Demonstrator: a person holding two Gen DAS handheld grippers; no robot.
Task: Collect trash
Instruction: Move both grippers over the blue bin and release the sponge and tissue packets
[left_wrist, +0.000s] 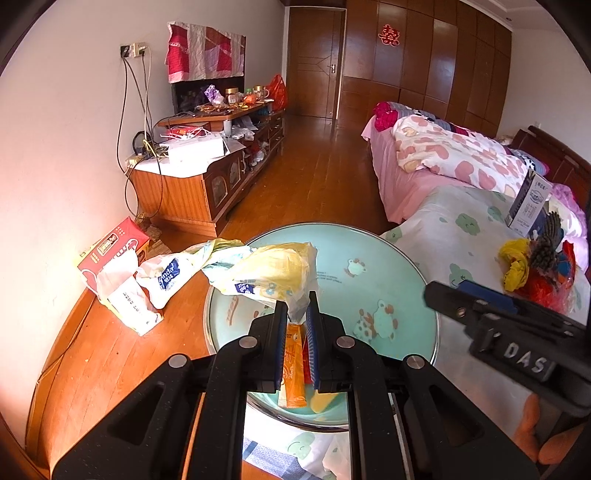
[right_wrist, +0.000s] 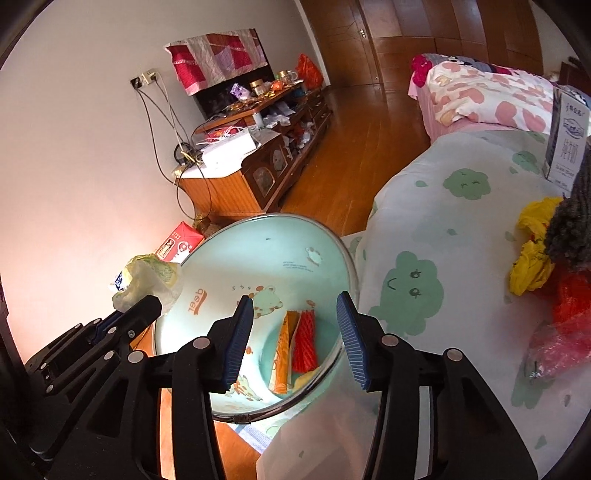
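Over the round mint-green glass desk (right_wrist: 266, 258), your left tool (left_wrist: 297, 306) is clamped on the neck of a crumpled yellow-and-white plastic bag (left_wrist: 273, 269). Your right tool (right_wrist: 295, 317) stands open and empty above an orange sachet (right_wrist: 282, 354) and a red ridged wrapper (right_wrist: 306, 343) lying flat near the desk's near edge. Come down low, pinch one thin edge, then carry it to the bag's mouth.

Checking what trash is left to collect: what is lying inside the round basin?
In the basin lie an orange sachet, a red wrapper and a yellow piece, partly tucked under them. Anything beneath these is covered.
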